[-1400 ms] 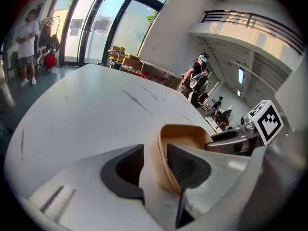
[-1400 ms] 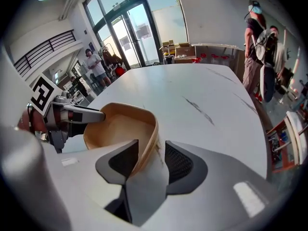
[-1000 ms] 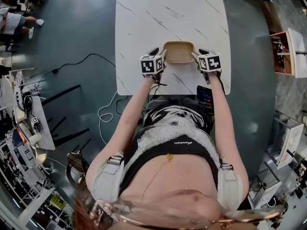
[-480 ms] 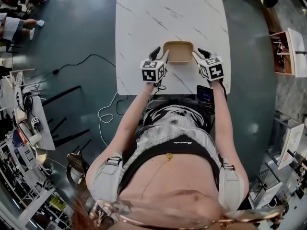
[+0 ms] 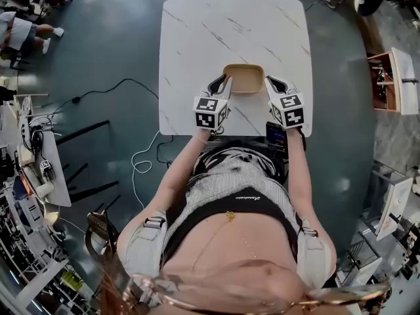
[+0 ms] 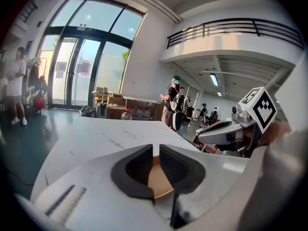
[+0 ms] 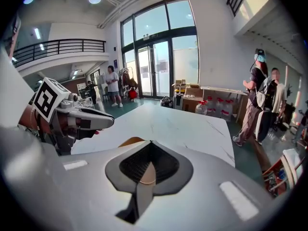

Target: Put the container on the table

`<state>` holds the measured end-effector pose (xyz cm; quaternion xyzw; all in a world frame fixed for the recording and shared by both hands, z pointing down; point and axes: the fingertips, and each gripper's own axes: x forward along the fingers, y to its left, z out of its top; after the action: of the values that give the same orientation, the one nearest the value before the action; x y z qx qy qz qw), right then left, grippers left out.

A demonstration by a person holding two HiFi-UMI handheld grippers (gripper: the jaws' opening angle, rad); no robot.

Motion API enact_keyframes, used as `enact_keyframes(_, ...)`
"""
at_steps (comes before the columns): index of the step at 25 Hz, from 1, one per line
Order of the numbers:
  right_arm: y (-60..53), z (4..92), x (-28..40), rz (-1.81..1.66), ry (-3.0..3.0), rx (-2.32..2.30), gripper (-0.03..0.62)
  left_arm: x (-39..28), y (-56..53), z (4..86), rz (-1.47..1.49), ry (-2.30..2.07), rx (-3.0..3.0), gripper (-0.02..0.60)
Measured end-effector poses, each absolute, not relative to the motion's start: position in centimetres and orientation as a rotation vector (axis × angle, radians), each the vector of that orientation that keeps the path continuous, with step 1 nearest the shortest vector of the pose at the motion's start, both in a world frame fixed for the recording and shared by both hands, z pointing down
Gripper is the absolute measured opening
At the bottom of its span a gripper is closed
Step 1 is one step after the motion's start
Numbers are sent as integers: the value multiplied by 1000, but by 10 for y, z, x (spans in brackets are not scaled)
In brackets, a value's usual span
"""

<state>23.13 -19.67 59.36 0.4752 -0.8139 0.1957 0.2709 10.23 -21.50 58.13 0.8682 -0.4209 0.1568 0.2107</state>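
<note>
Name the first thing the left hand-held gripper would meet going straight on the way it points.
Probably the container: the left hand-held gripper angles down toward its left rim, and brown shows between the jaws. Depth is unclear; it might slip past onto the table.

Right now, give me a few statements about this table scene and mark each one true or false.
1. The container sits on the table. True.
2. The right gripper has its jaws wide apart. False: they have just closed and are shut, clamping nothing.
3. The container is full of food. False: it looks empty.
4. The left gripper and the right gripper flank the container. True.
5. The container stands at the table's far edge. False: it is near the person's edge.
</note>
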Motion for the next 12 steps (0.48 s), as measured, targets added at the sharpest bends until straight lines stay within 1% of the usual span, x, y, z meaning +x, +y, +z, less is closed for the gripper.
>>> enact_keyframes(1,-196,589,230,511,-2206,1290,26,102,-214,577,422,-1179,2422,24)
enact_keyframes(2,-196,583,228,493,-2222,1299,26,102,-213,573,407,-1184,2427,0)
enact_keyframes(12,-194,539,211,393,-2333,1377,26,99,-208,546,358,-1248,2465,0)
